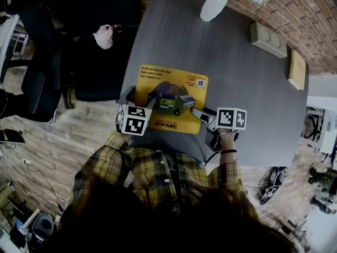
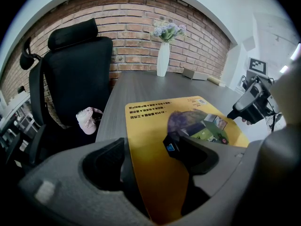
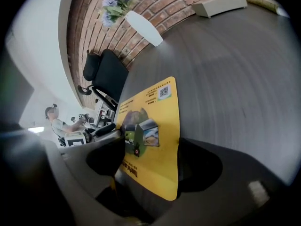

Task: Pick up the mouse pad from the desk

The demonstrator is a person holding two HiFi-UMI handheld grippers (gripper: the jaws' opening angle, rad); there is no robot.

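A yellow mouse pad [image 1: 158, 78] with printed pictures lies flat on the grey desk [image 1: 242, 88], near its front edge. My left gripper [image 1: 139, 96] stands open over the pad's near left corner. In the left gripper view [image 2: 148, 159] one jaw is off the pad's [image 2: 150, 126] left edge and the other is over the print. My right gripper [image 1: 202, 117] is open at the near right corner. In the right gripper view [image 3: 146, 154] the jaws straddle the pad's [image 3: 162, 121] right edge. Nothing is pinched between either pair of jaws.
A white vase of flowers [image 1: 213, 4] stands at the desk's far edge. A beige box [image 1: 268, 39] and a flat tan item [image 1: 297, 69] lie at the far right. A black office chair [image 1: 79, 51] holding a pink object [image 1: 105, 36] stands left of the desk.
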